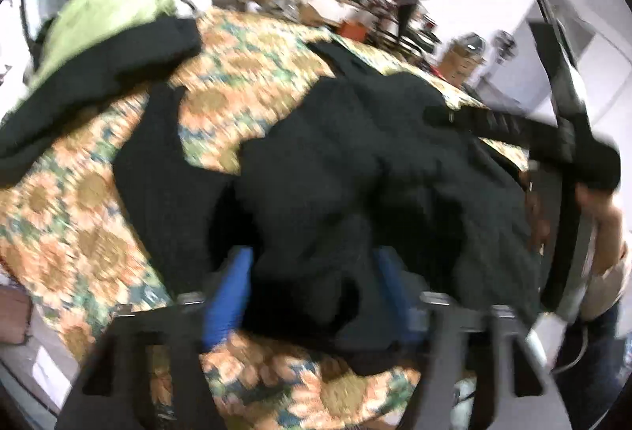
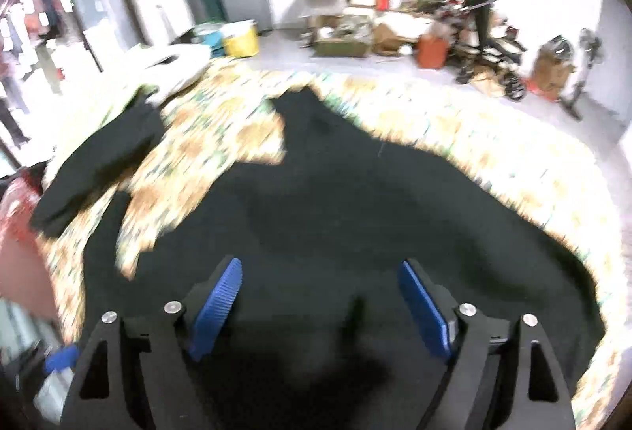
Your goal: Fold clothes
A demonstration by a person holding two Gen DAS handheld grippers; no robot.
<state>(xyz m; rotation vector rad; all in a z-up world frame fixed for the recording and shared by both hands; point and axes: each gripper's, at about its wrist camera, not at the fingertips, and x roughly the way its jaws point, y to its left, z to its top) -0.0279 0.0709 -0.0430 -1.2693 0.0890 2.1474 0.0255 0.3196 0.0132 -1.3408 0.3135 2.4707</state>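
Your left claw hangs with its blue pads spread wide, a rumpled fold of the black garment bunched up between them; through the blur you cannot tell whether the pads press on the cloth or merely flank it. Ahead of this claw the garment spreads across the sunflower-patterned cloth that covers the tabletop. Farther ahead and to its left sits a second dark garment, with a light green piece heaped against it. Off to the right of the left claw, your right hand grips the other tool above the garment's edge.

Your right claw also stands apart, its pads clear of the fabric and nothing caught between them. The black garment lies directly beneath and ahead of it, with the patterned cloth showing past its far edge.
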